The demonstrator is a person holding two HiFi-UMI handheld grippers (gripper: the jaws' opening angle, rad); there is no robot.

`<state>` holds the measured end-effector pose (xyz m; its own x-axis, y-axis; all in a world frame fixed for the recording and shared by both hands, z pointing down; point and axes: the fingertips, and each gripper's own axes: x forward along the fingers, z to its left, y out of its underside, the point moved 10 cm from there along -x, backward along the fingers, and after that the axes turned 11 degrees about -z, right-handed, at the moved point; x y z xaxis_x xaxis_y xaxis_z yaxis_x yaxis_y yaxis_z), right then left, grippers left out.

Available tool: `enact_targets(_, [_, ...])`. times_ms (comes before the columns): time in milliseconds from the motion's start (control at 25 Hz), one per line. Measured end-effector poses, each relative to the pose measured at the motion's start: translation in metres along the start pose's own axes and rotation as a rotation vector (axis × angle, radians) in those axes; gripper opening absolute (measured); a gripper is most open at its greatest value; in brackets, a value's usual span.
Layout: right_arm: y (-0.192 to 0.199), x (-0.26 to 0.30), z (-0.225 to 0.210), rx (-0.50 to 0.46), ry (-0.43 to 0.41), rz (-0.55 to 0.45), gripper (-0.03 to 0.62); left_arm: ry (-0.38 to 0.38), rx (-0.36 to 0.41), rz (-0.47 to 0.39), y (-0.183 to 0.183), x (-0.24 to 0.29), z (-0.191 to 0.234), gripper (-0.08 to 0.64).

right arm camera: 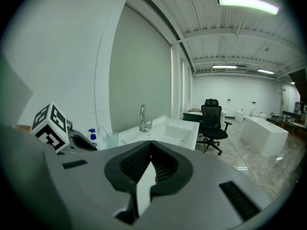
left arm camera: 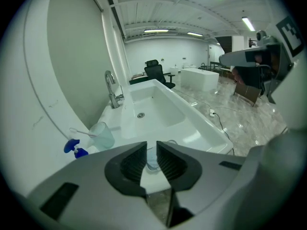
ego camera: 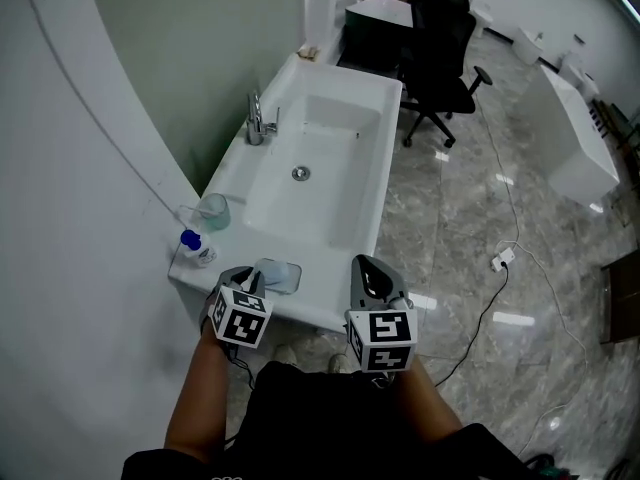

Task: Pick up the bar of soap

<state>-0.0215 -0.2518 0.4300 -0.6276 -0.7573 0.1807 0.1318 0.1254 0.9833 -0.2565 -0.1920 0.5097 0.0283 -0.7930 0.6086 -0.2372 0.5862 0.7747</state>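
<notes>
Left tongs (left arm camera: 151,146) hover barely parted, empty, by the bar of soap (ego camera: 280,276); right tongs (right arm camera: 149,145) are closed. That narrow gap could shove it away.

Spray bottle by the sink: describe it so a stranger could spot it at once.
Follow the long white washbasin from its faucet to the near end of the counter. At the wall-side corner, beside a clear tumbler, stands the small spray bottle. Its bright blue trigger top is the only strong colour there.
</notes>
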Motion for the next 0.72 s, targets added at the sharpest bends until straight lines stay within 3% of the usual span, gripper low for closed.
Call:
enact_targets(40, [0.001, -0.001, -0.001, 0.001, 0.014, 0.006, 0.005, 0.01, 0.014, 0.008, 0.002, 0.004, 0.002, 0.067])
enact_targets(280, [0.009, -0.004, -0.007, 0.007, 0.077, 0.036, 0.005, 0.075, 0.067, 0.043, 0.012, 0.03, 0.007, 0.075])
enact_targets(360, [0.011, -0.006, -0.007, 0.002, 0.094, 0.048, 0.005, 0.123, 0.09, 0.048, 0.017, 0.039, 0.006, 0.154])
enact_targets(560, [0.012, -0.005, -0.005, 0.008, 0.126, 0.063, 0.005, 0.206, 0.118, 0.064, 0.024, 0.06, 0.007, 0.177])
enact_targets(720, [0.014, 0.0, -0.002, 0.002, 0.157, 0.068, 0.005, 0.294, 0.179, 0.104, 0.031, 0.077, 0.008, 0.283])
